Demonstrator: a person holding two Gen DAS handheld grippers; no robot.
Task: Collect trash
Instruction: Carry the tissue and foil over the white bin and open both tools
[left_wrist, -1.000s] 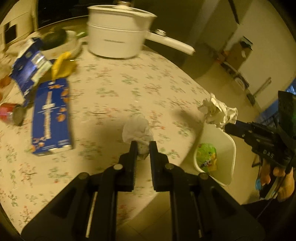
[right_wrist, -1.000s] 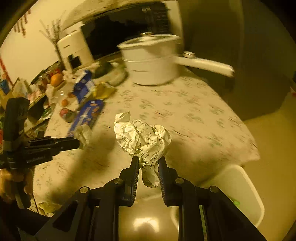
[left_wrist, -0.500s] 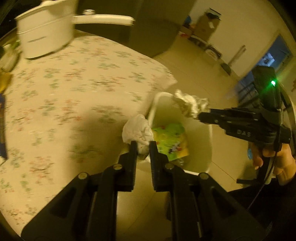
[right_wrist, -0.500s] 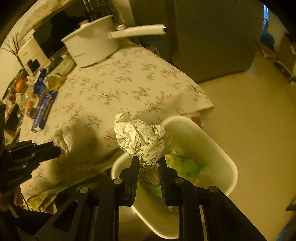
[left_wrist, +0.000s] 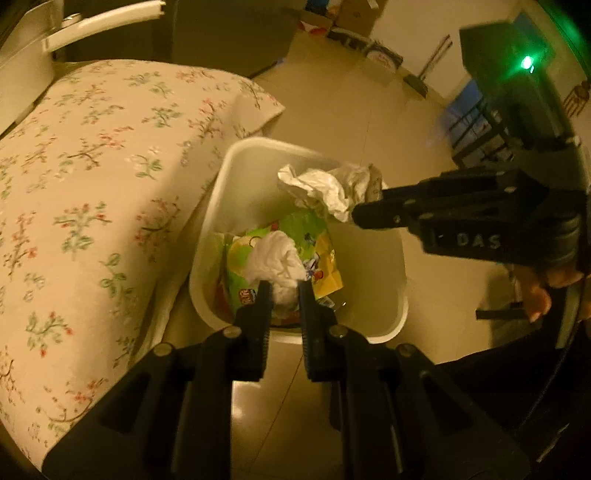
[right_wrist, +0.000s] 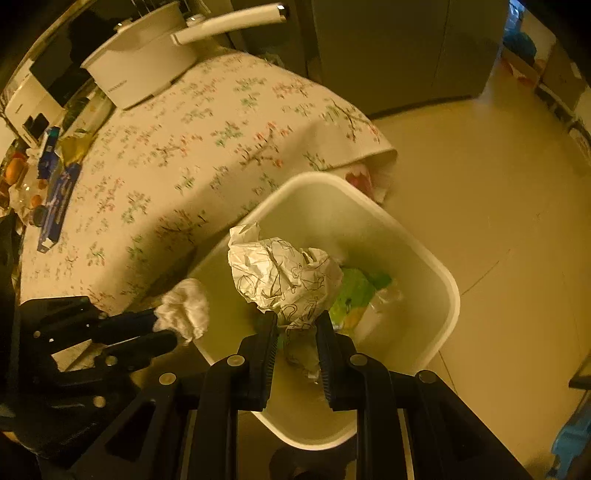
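The left gripper (left_wrist: 283, 291) pinches a wadded white tissue (left_wrist: 275, 260) above the white waste bin (left_wrist: 236, 177), over a green snack wrapper (left_wrist: 306, 229) inside. At two o'clock from it, the right gripper (right_wrist: 295, 319) clamps a crumpled printed paper ball (right_wrist: 280, 273) over the same bin, beside the floral tablecloth (right_wrist: 207, 147).

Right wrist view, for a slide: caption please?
Right tongs hold crumpled printed paper over a white bin; left tongs bring a tissue wad.
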